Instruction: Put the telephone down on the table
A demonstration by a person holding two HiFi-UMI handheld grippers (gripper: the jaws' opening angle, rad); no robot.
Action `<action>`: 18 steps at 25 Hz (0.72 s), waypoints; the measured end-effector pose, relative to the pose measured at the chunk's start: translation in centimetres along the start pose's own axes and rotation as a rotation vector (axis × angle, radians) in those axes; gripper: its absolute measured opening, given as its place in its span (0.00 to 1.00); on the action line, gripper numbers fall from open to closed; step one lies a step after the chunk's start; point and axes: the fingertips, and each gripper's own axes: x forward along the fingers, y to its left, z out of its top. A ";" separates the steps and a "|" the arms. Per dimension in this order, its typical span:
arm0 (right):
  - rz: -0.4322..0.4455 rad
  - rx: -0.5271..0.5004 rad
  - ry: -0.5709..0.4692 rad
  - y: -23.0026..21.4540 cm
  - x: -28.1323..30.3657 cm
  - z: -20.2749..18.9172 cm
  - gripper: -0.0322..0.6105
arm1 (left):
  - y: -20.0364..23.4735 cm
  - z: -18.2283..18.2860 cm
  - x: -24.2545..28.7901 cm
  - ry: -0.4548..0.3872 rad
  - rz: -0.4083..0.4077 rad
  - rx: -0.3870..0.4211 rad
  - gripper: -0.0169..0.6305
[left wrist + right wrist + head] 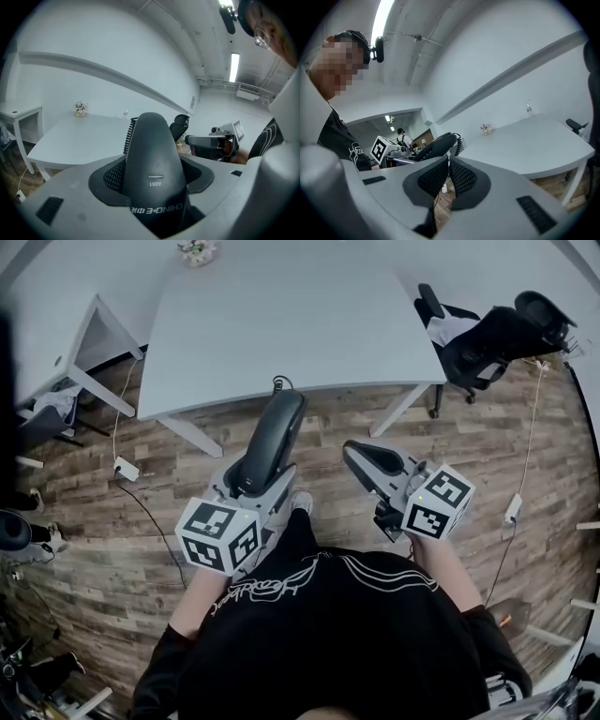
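Observation:
A dark grey telephone handset (272, 437) points up and away from me over the wooden floor, short of the white table (281, 324). My left gripper (247, 472) is shut on its lower part, with mesh pads (111, 176) on both sides of the handset (152, 159). Its coiled cord (128, 136) hangs behind the top end. To the right, my right gripper (357, 455) is shut with nothing in it, its pads (433, 178) together. The right gripper view shows the handset (437, 146) off to its left, and the table (525, 140) ahead.
A black office chair (487, 343) stands at the table's right end. A small ornament (197, 251) sits at the table's far edge. Another white desk (56, 324) is to the left. A power adapter (125, 468) and cables lie on the floor.

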 end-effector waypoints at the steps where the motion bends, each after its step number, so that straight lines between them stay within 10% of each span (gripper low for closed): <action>1: -0.006 0.009 0.003 -1.1 1.0 0.5 0.11 | 1.2 0.6 1.0 0.009 -0.003 -0.005 0.46; 18: -0.048 0.080 0.034 -13.5 10.8 3.6 0.11 | 15.4 5.6 12.3 0.076 0.047 -0.036 0.46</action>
